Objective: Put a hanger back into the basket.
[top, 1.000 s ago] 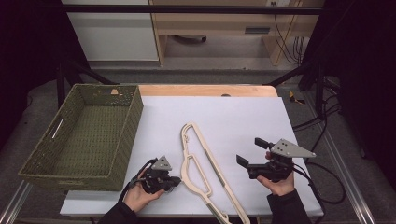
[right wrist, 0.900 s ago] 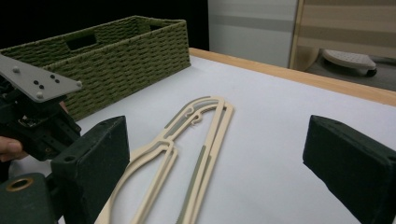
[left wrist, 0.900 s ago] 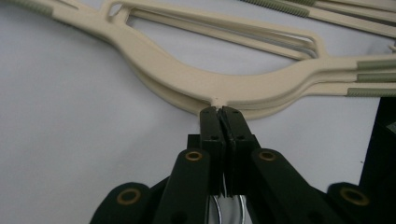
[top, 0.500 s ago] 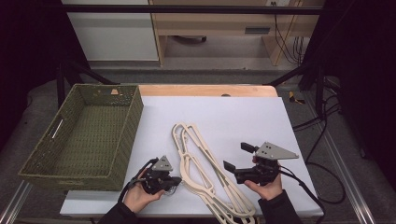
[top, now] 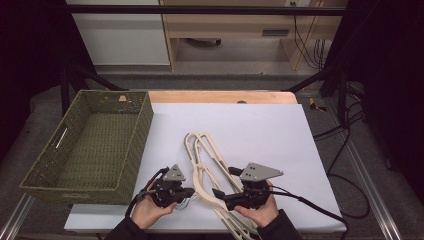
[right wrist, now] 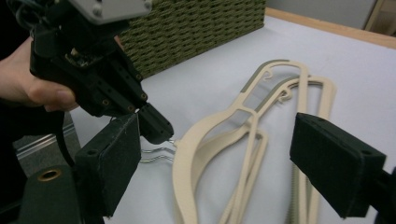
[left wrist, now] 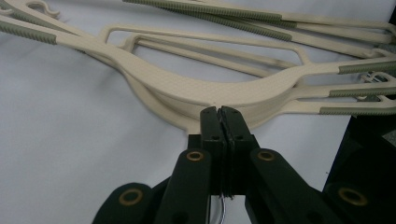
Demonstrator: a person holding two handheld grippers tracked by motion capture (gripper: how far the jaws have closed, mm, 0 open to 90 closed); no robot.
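While the cream hangers (top: 210, 165) lie stacked on the white sheet (top: 260, 130) of the worktop, slanting from the centre of the high view down to its bottom edge, both tools flank their lower part. The left tool (top: 187, 191), at lower centre-left, has its jaws pressed together on the thin wire hooks (right wrist: 156, 154) of the hangers; in the left gripper view the closed tips sit right at the curved neck of the hangers (left wrist: 205, 88), with the wire showing below them. The right tool (top: 216, 192), at lower centre-right, lies across the hangers; its jaws stand wide and have just been closing a little. In the right gripper view its pads (right wrist: 112, 168) stand on either side of the hangers (right wrist: 243, 135), pressing on nothing, and the left tool (right wrist: 159, 128) sits just beyond its left-hand pad, crowding that side.

At the left of the high view a green woven basket (top: 85, 150) stands beside the sheet, its near corner close to the left hand (top: 150, 210). Black cables (top: 345, 150) trail off the right of the worktop.
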